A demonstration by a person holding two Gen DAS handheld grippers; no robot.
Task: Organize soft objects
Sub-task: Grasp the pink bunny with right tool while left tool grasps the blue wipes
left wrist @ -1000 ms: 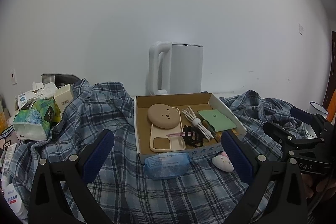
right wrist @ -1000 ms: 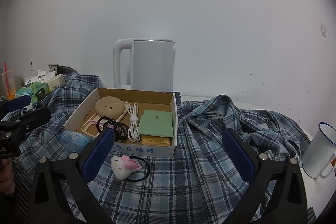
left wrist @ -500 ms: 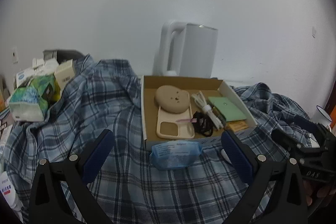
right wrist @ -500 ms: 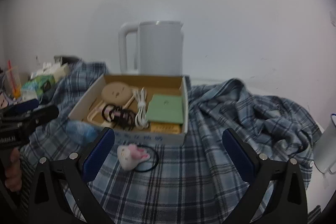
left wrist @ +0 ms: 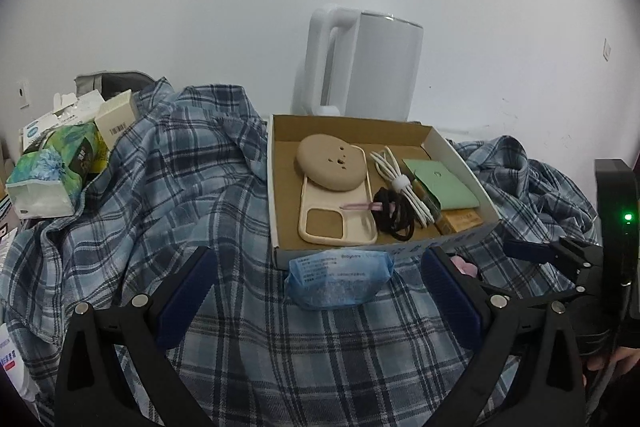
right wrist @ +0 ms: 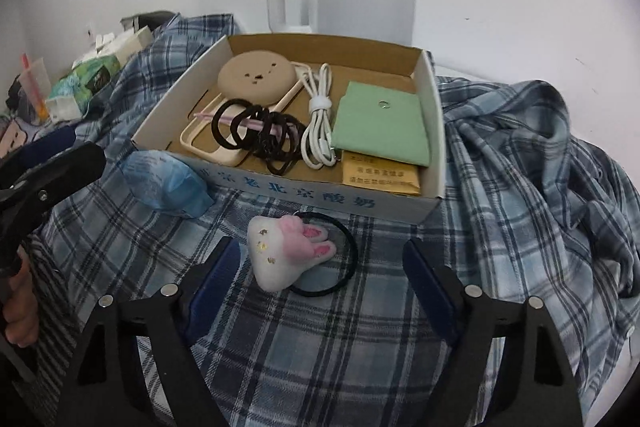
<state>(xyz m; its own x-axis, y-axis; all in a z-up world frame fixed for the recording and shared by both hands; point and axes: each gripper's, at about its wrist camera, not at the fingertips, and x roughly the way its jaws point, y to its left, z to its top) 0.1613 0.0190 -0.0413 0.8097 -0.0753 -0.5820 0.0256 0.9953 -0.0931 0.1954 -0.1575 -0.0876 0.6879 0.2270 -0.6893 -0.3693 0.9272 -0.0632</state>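
A white plush bunny (right wrist: 280, 255) on a black hair tie (right wrist: 348, 267) lies on the plaid shirt (right wrist: 400, 331), just in front of the cardboard box (right wrist: 304, 199). My right gripper (right wrist: 320, 263) straddles it; the jaws are closing, and their blue pads stand clear of the plush. A blue soft pack (left wrist: 338, 277) leans on the front wall of the box (left wrist: 276, 187). My left gripper (left wrist: 318, 267) is open just before that pack, with nothing held. In the box lie hair ties (right wrist: 260, 135), a beige case, a white cable and a green pouch.
A white kettle (left wrist: 360, 63) stands behind the box. Tissue packs and small cartons (left wrist: 52, 167) crowd the left edge. The plaid shirt (left wrist: 160, 187) covers the surface in rumpled folds, bunched high at the right (right wrist: 540, 147). The right gripper (left wrist: 552, 251) shows at the left wrist view's right edge.
Both cameras tipped down and came nearer the box. The right gripper moved in over the bunny, now between its fingers, which stand closer together. The left gripper neared the blue pack.
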